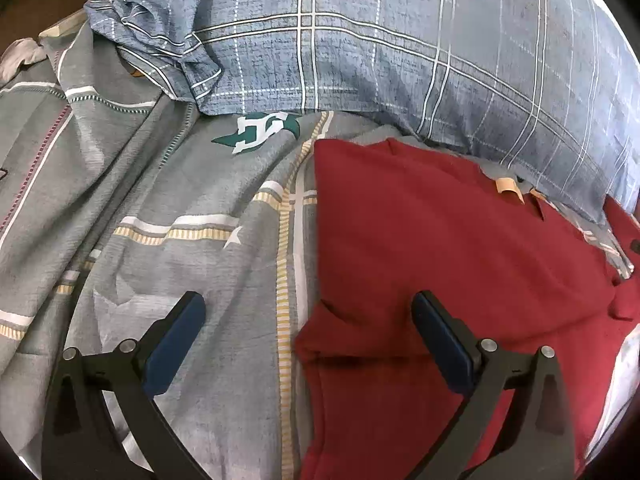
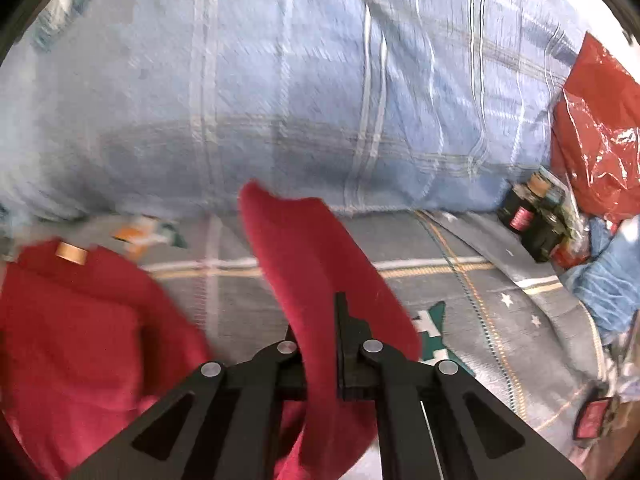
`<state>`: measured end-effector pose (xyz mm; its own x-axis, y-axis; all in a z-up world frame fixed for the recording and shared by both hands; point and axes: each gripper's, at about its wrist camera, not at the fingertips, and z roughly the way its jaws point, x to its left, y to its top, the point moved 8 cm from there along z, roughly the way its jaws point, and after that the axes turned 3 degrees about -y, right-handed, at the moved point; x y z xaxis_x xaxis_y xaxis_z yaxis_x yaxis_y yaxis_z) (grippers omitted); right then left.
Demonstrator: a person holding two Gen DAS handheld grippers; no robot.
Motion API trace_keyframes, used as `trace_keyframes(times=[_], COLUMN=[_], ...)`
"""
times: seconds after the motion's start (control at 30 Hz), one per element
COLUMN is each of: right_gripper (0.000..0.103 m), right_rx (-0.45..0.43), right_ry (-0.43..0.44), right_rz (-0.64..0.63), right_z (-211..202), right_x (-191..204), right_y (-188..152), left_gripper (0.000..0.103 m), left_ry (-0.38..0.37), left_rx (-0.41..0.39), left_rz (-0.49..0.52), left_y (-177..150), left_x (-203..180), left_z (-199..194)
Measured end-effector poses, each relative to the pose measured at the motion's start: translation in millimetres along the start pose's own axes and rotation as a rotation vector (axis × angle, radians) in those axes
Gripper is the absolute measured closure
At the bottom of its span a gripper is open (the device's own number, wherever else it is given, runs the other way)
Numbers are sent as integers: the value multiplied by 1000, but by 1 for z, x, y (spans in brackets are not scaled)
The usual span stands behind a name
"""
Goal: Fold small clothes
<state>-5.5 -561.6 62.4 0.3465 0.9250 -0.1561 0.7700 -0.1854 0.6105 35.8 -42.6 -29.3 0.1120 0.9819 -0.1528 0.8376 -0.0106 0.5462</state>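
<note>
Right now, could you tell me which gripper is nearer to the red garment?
Right. The right gripper is shut on a lifted flap of the red garment; the left gripper hovers open above its edge.

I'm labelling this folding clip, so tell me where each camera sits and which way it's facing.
Left wrist: sits on the left hand-held gripper, looking forward and down over the grey bedsheet and the red garment toward the blue plaid pillow; its two blue-padded fingers show, spread open.
Right wrist: sits on the right hand-held gripper, facing the pillow, blurred; its black fingers show, shut on a raised flap of the garment.
Shared: garment, pillow, bedsheet.
</note>
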Motion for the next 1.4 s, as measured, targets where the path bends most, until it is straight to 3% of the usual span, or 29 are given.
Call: trace_keyframes(times=[0.17, 0.53, 0.7, 0.93, 1.2, 1.3, 1.4], right_gripper=[99, 99, 99, 99, 99, 98, 97], right_rx=[-51, -38, -62, -76, 79, 189, 300], right_ry=[119, 166, 202, 335, 691, 764, 753], right_rz=[-5, -47, -86, -152, -333, -414, -503], right_z=[-42, -33, -49, -84, -114, -100, -67], right_x=[21, 45, 65, 106, 206, 241, 273], right_y=[8, 1, -5, -13, -50, -66, -76], left_gripper=[0, 0, 0, 0, 0, 0, 0], left_ry=[-4, -4, -5, -12, -60, -74, -75], left_rx=[-10, -43, -45, -53, -70, -87, -83], left_rz=[-9, 24, 19, 22, 15, -3, -22], left_y=[0, 6, 10, 10, 14, 17, 19], left_x=[2, -4, -5, -7, -12, -8, -4], left_z=[-3, -17, -21, -25, -34, -39, -38])
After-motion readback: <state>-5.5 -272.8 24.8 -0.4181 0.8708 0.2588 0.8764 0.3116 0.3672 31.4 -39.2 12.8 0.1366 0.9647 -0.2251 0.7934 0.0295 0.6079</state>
